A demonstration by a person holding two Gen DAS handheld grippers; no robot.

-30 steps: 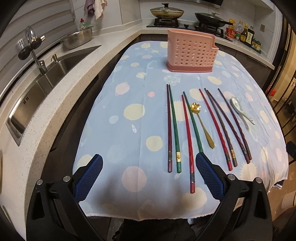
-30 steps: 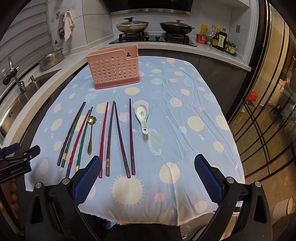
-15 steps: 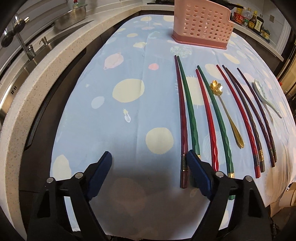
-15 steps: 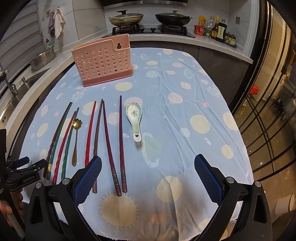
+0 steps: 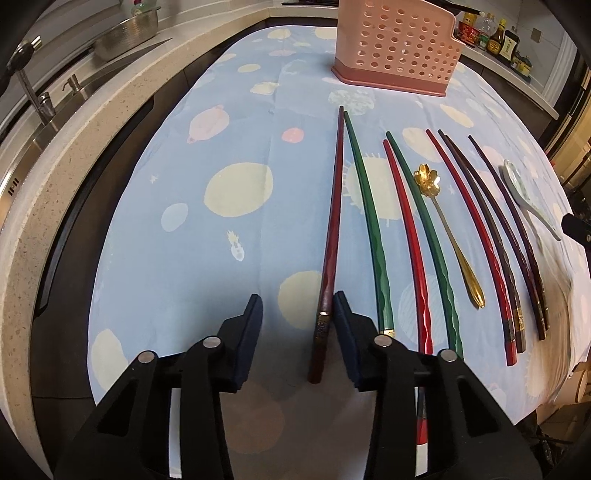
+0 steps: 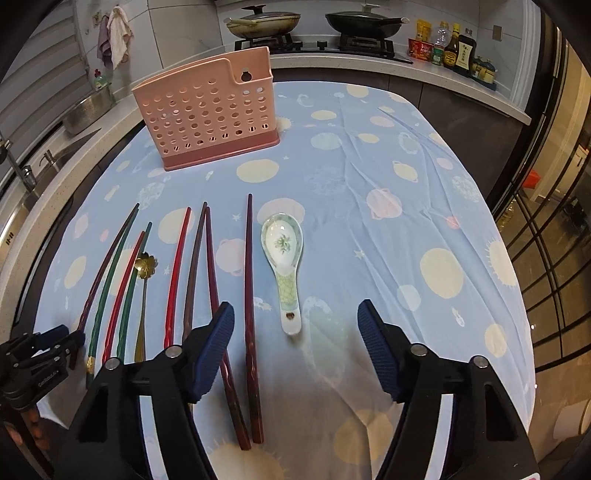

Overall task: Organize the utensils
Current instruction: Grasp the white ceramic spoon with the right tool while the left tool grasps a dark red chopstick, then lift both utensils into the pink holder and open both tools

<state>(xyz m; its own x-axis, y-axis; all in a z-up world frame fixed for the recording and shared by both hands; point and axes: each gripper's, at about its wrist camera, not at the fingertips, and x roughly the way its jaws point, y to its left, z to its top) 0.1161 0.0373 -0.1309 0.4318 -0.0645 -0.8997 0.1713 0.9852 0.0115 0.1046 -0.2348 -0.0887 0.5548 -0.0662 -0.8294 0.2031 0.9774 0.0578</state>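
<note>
Several chopsticks lie side by side on a blue spotted cloth. My left gripper is open, narrowed, low over the cloth. The thick end of the leftmost dark red chopstick lies between its fingers, against the right pad. A green chopstick lies just right of it. My right gripper is open wide, straddling a dark red chopstick and a ceramic spoon. A gold spoon lies among the chopsticks. A pink holder stands behind.
A stone counter with a sink runs along the left. A stove with pans and sauce bottles stand at the back. The cloth's front edge hangs close under both grippers. My left gripper also shows in the right wrist view.
My left gripper has moved forward and down and narrowed around the leftmost dark red chopstick's end. My right gripper has moved forward and lower over the spoon and chopsticks, narrowing a little.
</note>
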